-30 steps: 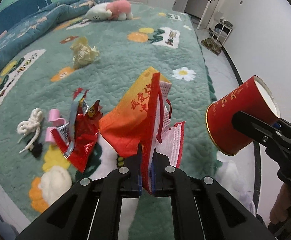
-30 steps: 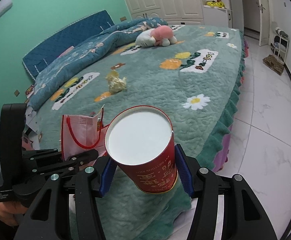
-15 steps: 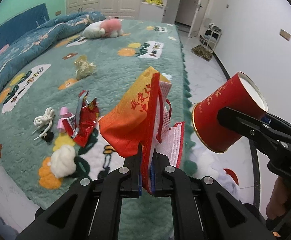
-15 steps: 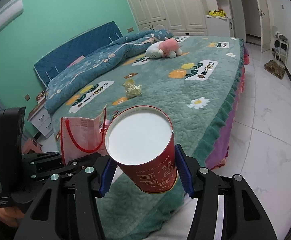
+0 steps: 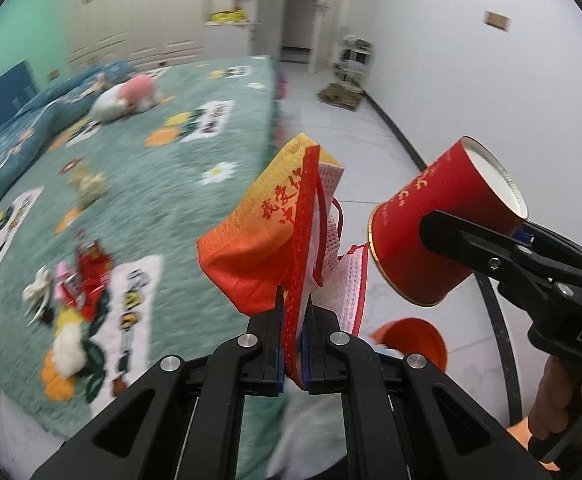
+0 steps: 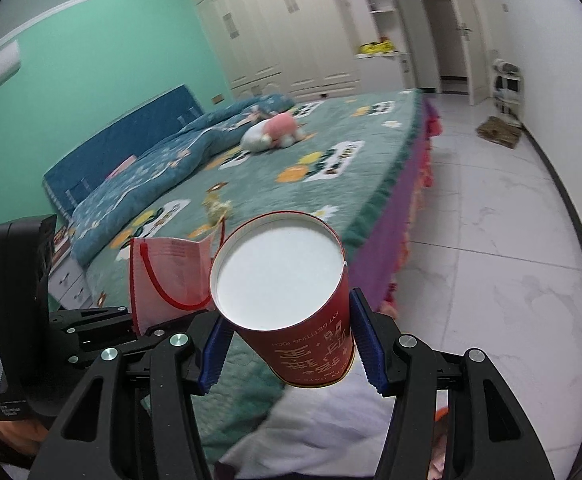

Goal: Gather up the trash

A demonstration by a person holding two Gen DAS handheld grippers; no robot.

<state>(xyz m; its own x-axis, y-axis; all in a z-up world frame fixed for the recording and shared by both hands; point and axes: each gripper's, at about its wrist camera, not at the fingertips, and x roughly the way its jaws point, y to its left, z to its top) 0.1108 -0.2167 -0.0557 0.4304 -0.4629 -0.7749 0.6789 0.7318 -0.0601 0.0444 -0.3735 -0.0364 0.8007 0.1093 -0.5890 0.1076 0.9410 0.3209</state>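
Observation:
My left gripper (image 5: 294, 308) is shut on an orange and red face mask (image 5: 267, 236) with a pink inner side; the same mask (image 6: 171, 276) shows at the left of the right wrist view. My right gripper (image 6: 291, 340) is shut on a red paper cup (image 6: 291, 304) with a white inside, seen from the side as the cup (image 5: 443, 232) in the left wrist view. Both are held past the bed's edge, above the floor. On the green bedspread (image 5: 179, 208) lie a red wrapper (image 5: 91, 276), a crumpled yellow wrapper (image 5: 89, 184), a white string (image 5: 39, 292) and a white wad (image 5: 69, 348).
A red round bin (image 5: 415, 340) with a white liner (image 6: 323, 432) stands on the white tiled floor (image 6: 491, 272) below the grippers. A pink and white plush toy (image 6: 273, 132) lies far back on the bed. A person's hand (image 5: 559, 408) holds the right gripper.
Both grippers have drawn back from the bed and risen a little, carrying the mask and the cup out over the floor. The red bin has come into view beneath them.

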